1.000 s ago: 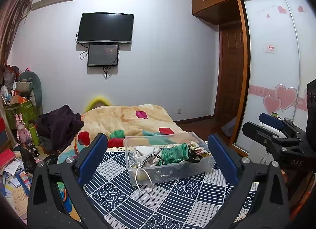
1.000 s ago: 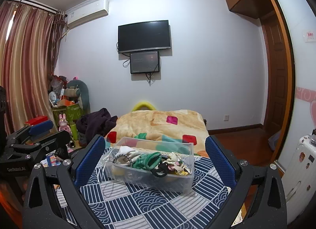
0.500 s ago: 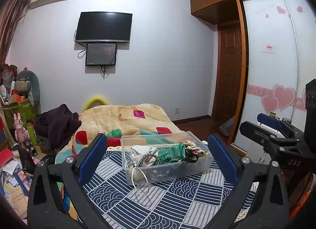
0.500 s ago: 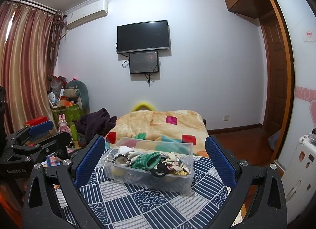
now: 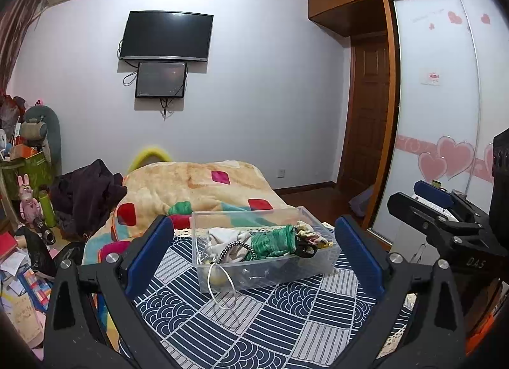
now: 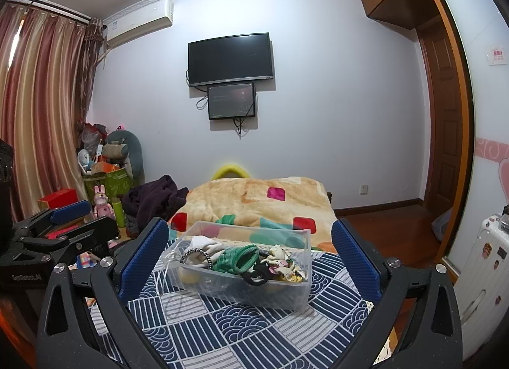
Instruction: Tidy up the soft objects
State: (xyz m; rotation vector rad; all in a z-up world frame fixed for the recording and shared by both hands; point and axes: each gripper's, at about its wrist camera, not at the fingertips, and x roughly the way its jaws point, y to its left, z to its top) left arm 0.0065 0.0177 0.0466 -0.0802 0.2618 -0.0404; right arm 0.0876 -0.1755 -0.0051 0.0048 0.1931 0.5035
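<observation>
A bedroom with pale walls: a dark television point(image 6: 230, 59) hangs above a smaller screen point(image 6: 231, 100), an air conditioner point(image 6: 140, 22) is mounted near striped red curtains point(image 6: 38, 108). A peach patchwork blanket point(image 6: 254, 203) covers the bed beside a heap of dark clothing point(image 6: 152, 200). A wooden door point(image 5: 370, 121) adjoins a sliding wardrobe point(image 5: 439, 98) decorated with pink hearts.
</observation>
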